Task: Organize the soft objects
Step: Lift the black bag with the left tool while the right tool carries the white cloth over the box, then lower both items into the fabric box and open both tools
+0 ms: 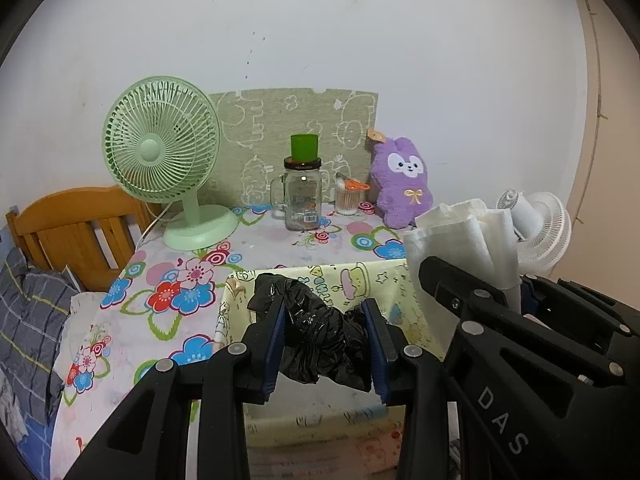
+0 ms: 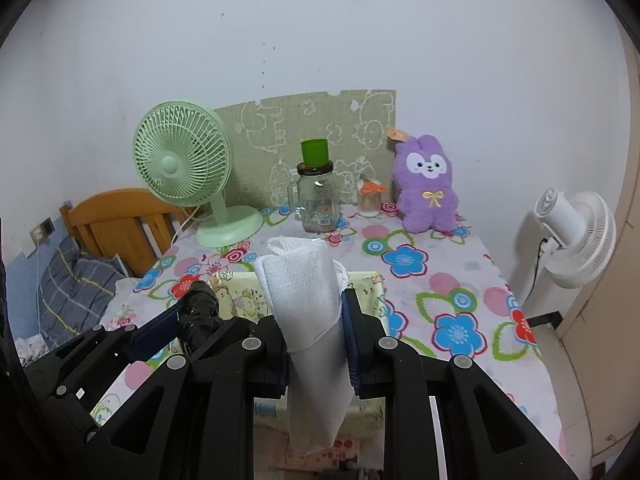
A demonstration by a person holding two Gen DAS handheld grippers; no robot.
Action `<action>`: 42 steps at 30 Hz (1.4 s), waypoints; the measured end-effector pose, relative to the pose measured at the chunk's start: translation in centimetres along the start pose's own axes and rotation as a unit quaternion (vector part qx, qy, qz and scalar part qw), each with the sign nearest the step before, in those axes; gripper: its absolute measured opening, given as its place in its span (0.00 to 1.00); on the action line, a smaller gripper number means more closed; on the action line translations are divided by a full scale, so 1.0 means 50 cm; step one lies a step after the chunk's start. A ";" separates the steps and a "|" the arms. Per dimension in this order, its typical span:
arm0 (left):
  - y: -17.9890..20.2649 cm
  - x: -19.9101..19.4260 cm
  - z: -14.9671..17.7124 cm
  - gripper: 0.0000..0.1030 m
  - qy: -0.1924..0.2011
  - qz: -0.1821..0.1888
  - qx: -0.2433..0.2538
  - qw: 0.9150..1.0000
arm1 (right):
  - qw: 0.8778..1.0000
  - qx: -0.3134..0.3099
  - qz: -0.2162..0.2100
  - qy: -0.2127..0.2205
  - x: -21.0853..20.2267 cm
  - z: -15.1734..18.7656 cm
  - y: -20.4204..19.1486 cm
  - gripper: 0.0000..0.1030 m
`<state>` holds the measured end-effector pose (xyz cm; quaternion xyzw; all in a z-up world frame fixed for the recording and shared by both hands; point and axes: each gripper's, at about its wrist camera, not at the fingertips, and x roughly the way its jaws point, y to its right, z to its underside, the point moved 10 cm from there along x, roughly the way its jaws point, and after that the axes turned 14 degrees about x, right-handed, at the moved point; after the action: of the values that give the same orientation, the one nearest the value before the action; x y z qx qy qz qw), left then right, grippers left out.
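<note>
My left gripper is shut on a crumpled black plastic bag and holds it over a yellow cartoon-print fabric box at the table's near edge. My right gripper is shut on a rolled white bag and holds it upright over the same box. The left gripper and black bag show at the left of the right wrist view. The white bag shows at the right of the left wrist view. A purple plush rabbit sits at the back right of the table.
On the floral tablecloth stand a green desk fan, a glass jar with a green cup on top and a cotton-swab pot. A patterned board leans on the wall. A white floor fan stands right; a wooden bed left.
</note>
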<state>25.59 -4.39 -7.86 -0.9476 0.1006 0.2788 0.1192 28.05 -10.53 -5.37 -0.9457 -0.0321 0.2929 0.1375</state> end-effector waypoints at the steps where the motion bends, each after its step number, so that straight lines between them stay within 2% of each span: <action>1: -0.002 0.008 0.001 0.36 -0.002 0.001 -0.001 1.000 | 1.000 0.000 0.000 -0.002 0.007 -0.001 0.000 0.25; 12: -0.015 0.094 0.018 0.37 -0.031 0.012 -0.009 0.999 | 1.000 0.002 0.002 -0.028 0.096 0.009 0.008 0.25; 23: -0.029 0.159 0.059 0.48 -0.072 0.011 -0.004 0.997 | 0.998 0.003 0.006 -0.064 0.166 0.042 0.012 0.25; 30: -0.034 0.174 0.070 0.53 -0.080 0.011 0.000 0.997 | 0.997 0.000 -0.006 -0.079 0.186 0.055 0.005 0.26; 31: -0.036 0.175 0.070 0.53 -0.080 0.010 0.000 0.997 | 0.997 -0.001 -0.006 -0.080 0.188 0.056 0.005 0.30; 33: -0.038 0.173 0.070 0.54 -0.079 0.011 -0.002 0.997 | 0.997 -0.002 -0.004 -0.078 0.189 0.056 0.005 0.44; 34: -0.039 0.172 0.070 0.55 -0.079 0.012 -0.002 0.997 | 0.997 -0.002 -0.002 -0.075 0.187 0.054 0.007 0.59; 35: -0.039 0.171 0.071 0.55 -0.079 0.011 0.000 0.997 | 0.998 -0.002 0.000 -0.070 0.184 0.052 0.008 0.67; 42: -0.031 0.147 0.064 0.60 -0.074 0.008 0.010 0.997 | 0.998 -0.006 0.003 -0.062 0.167 0.045 0.006 0.68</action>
<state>30.42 -2.94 -14.26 -0.9222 0.1020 0.3482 0.1336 33.68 -9.07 -11.77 -0.9267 -0.0396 0.3508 0.1288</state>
